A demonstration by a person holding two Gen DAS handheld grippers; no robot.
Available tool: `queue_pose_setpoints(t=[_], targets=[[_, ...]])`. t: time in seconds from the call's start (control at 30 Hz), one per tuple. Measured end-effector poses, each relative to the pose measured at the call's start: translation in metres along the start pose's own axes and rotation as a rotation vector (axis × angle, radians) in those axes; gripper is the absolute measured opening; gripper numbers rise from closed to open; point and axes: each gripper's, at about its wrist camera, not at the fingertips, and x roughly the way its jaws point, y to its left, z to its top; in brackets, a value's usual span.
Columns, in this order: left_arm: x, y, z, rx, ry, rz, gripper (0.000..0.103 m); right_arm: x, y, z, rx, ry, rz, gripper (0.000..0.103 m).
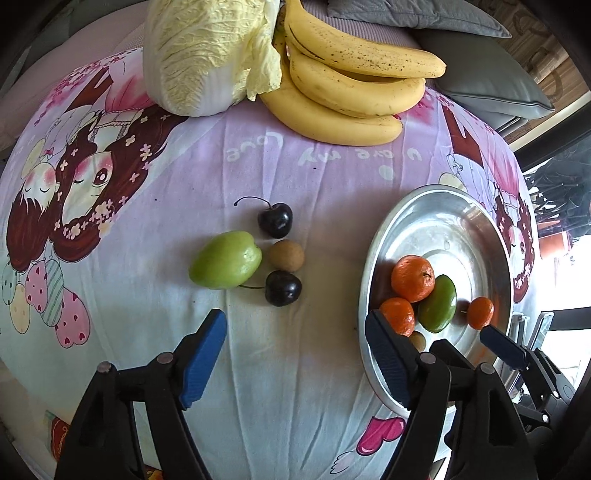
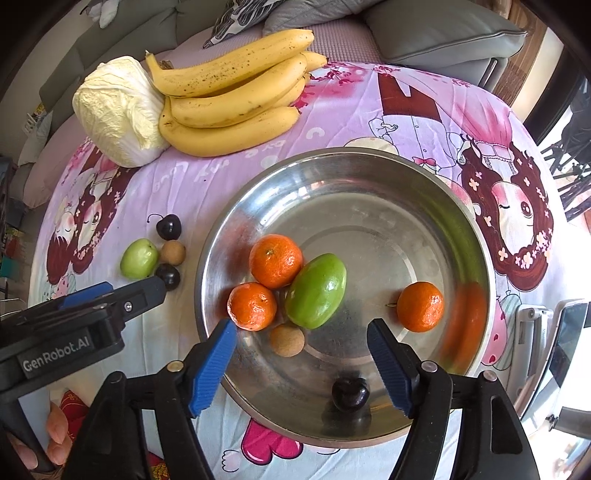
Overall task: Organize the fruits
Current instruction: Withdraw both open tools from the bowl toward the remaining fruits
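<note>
A steel bowl (image 2: pixel 369 173) holds three mandarins (image 2: pixel 276 260), a green fruit (image 2: pixel 316 291), a brown longan (image 2: pixel 286 340) and a dark cherry (image 2: pixel 350 393). My right gripper (image 2: pixel 299 362) is open and empty above the bowl's near side. On the cloth left of the bowl lie a green fruit (image 1: pixel 225 259), a longan (image 1: pixel 286 255) and two cherries (image 1: pixel 275 220) (image 1: pixel 283 288). My left gripper (image 1: pixel 295 358) is open and empty, just short of this group. The bowl (image 1: pixel 436 206) shows at the right of the left wrist view.
A banana bunch (image 2: pixel 229 107) and a napa cabbage (image 2: pixel 114 110) lie at the table's far side, on a pink cartoon-print cloth (image 1: pixel 258 155). Grey cushions (image 2: pixel 443 33) sit behind. A phone on a stand (image 2: pixel 569 350) is right of the bowl.
</note>
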Motion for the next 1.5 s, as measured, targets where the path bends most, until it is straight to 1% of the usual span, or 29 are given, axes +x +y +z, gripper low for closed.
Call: queue_pose_setpoints(t=[0.07, 0.17, 0.2, 0.27, 0.4, 0.53, 0.87, 1.13, 1.4, 1.5], targets=[[0.000, 0.006, -0.002, -0.005, -0.008, 0.015, 0.084, -0.001, 0.003, 0.000, -0.004, -0.005, -0.004, 0.087], [-0.001, 0.016, -0.004, -0.014, -0.020, 0.034, 0.085, -0.002, 0.008, -0.001, -0.009, -0.016, 0.001, 0.095], [0.000, 0.019, -0.004, -0.018, -0.022, 0.039, 0.091, -0.002, 0.010, -0.001, -0.011, -0.019, 0.002, 0.097], [-0.001, 0.026, -0.006, -0.028, -0.029, 0.044, 0.096, -0.003, 0.013, -0.002, -0.011, -0.024, 0.000, 0.103], [-0.001, 0.040, -0.009, -0.043, -0.036, 0.058, 0.096, -0.003, 0.017, -0.003, 0.002, -0.033, 0.003, 0.103], [-0.004, 0.052, -0.012, -0.055, -0.051, 0.059, 0.097, -0.002, 0.021, -0.006, 0.001, -0.032, -0.015, 0.103], [-0.014, 0.083, -0.018, -0.087, -0.078, 0.029, 0.097, -0.004, 0.043, -0.010, 0.000, -0.019, -0.001, 0.103], [-0.024, 0.116, -0.024, -0.119, -0.084, 0.010, 0.097, -0.006, 0.070, -0.012, 0.007, -0.027, 0.039, 0.103], [-0.027, 0.150, -0.025, -0.155, -0.071, -0.013, 0.097, -0.003, 0.104, -0.012, -0.013, -0.020, 0.090, 0.103], [-0.027, 0.160, -0.026, -0.173, -0.062, -0.018, 0.097, 0.000, 0.114, -0.012, -0.025, -0.021, 0.094, 0.103]])
